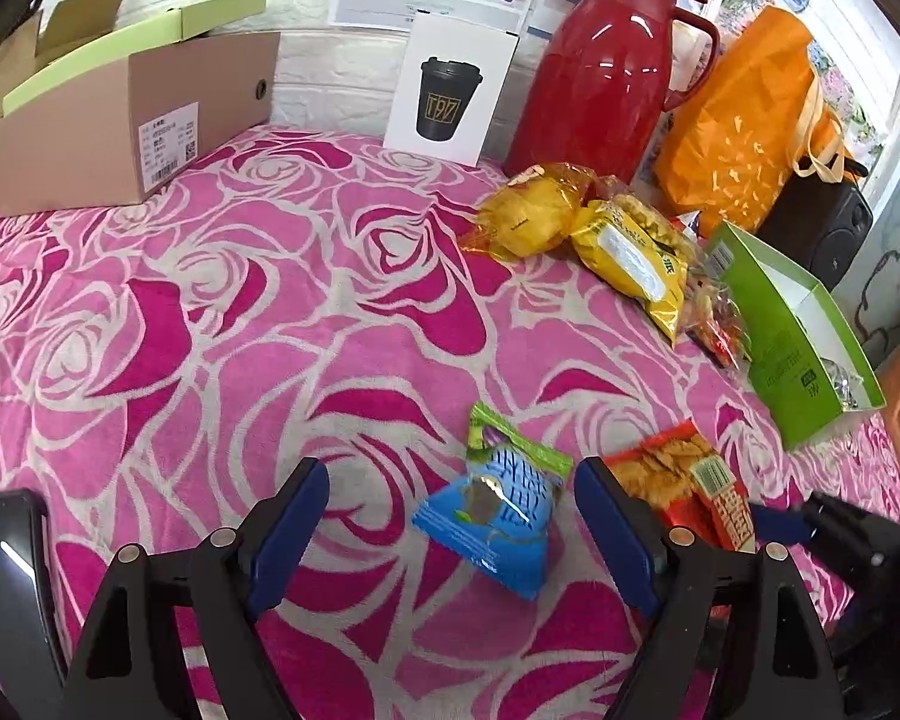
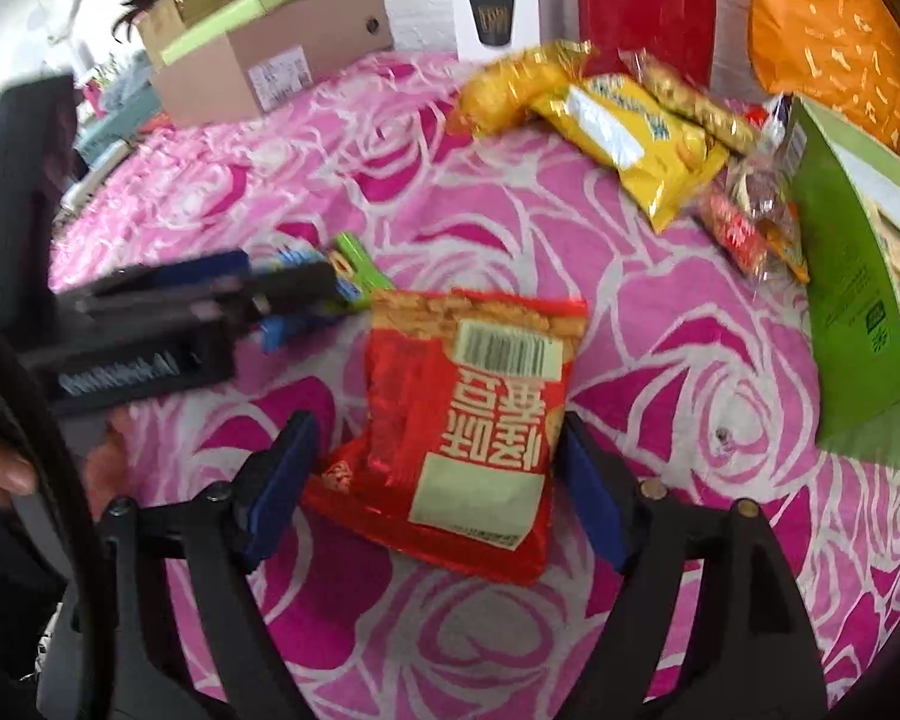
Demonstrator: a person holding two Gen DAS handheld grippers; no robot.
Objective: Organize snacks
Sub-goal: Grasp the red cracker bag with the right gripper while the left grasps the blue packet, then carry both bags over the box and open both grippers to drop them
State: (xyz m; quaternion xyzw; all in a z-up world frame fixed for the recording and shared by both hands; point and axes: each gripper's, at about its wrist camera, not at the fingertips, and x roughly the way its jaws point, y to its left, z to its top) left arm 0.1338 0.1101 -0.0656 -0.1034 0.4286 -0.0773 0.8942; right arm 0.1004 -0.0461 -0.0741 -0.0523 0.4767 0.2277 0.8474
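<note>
A blue and green snack packet lies on the pink rose blanket between the open fingers of my left gripper. A red snack bag lies between the open fingers of my right gripper; it also shows in the left wrist view. The left gripper appears at the left of the right wrist view, over the blue packet. A heap of yellow snack bags lies farther back beside an open green box.
A brown cardboard box stands at the back left. A white cup carton, a red thermos jug, an orange bag and a black speaker line the back. Small red wrapped snacks lie by the green box.
</note>
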